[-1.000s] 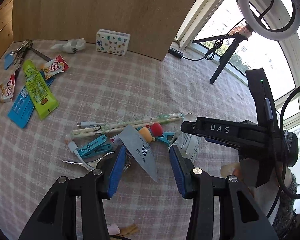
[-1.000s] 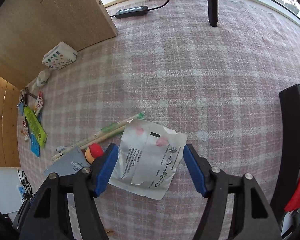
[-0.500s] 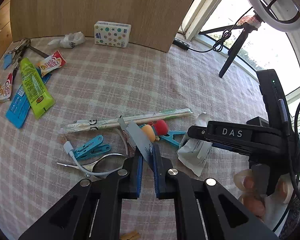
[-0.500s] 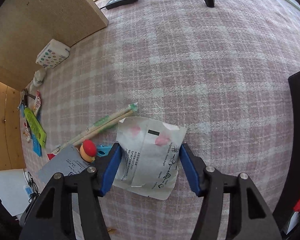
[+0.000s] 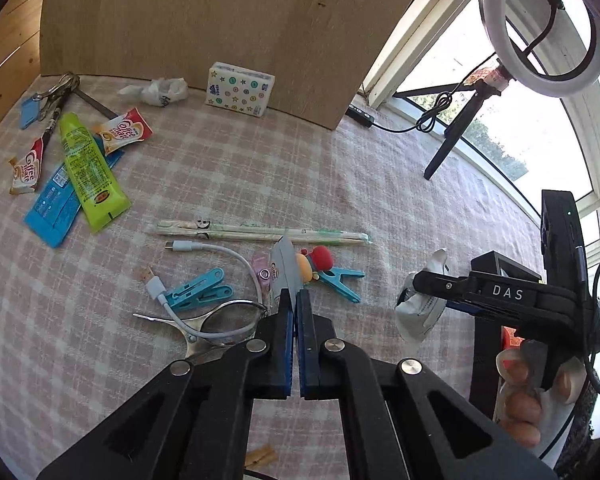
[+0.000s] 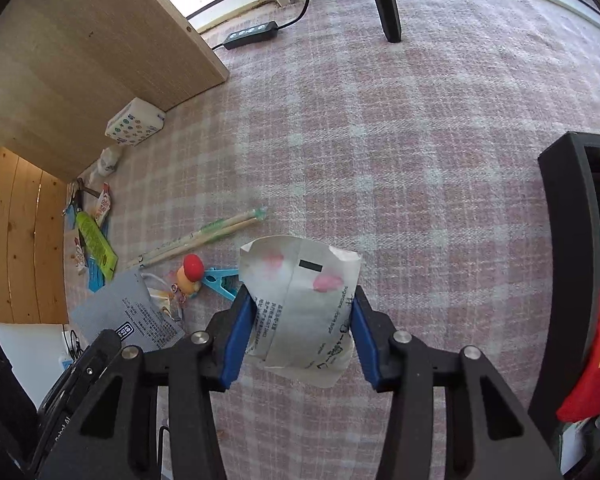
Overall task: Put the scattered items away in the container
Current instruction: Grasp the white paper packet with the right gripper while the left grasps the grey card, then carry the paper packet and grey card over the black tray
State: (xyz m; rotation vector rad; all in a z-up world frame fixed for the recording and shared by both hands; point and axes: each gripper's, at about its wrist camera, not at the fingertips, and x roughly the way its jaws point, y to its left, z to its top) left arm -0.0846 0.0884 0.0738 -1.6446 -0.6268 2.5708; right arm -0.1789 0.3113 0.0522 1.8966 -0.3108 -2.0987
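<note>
- Far left of the left wrist view: two sachets reading "Coffee mate" (image 5: 121, 130), a lime green tube (image 5: 90, 170) lying over a blue sachet (image 5: 52, 210), a key bunch (image 5: 58, 88) behind them; print on tube and blue sachet too small to read.
- Back edge, by the wooden board (image 5: 220, 28): crumpled white wrapper (image 5: 156, 90), then a tissue pack (image 5: 239, 94) printed with stars and dots.
- Centre: wrapped chopsticks (image 5: 260, 234) laid across the view; nearer, a white USB cable (image 5: 204, 280), blue clothes peg (image 5: 198, 290), metal spoon (image 5: 204, 320), red-capped figurine (image 5: 316, 260).
- Left gripper (image 5: 296, 300): clenched on the near edge of a grey sachet (image 5: 284, 264), held edge-on, long axis running straight away from the jaws and upward. Lettering legible on neither face from this side.
- Right of centre: second blue peg (image 5: 340, 280).
- Right gripper (image 6: 300, 320): jaws closing, blue pads pressed against both sides of a white paper packet (image 6: 300, 300), long axis pointing away from the jaws. Small black print and two pink blotches on it; text not readable.
- Right gripper body marked "DAS" in the left wrist view.
- Far right of the right wrist view: black container (image 6: 556, 280), already holding a red packet with a QR code and an item reading "AQUA". Lies to the right of the packet, well apart; right hand judged the nearer.
- Judgement: lift and carry rightward for both held items.
</note>
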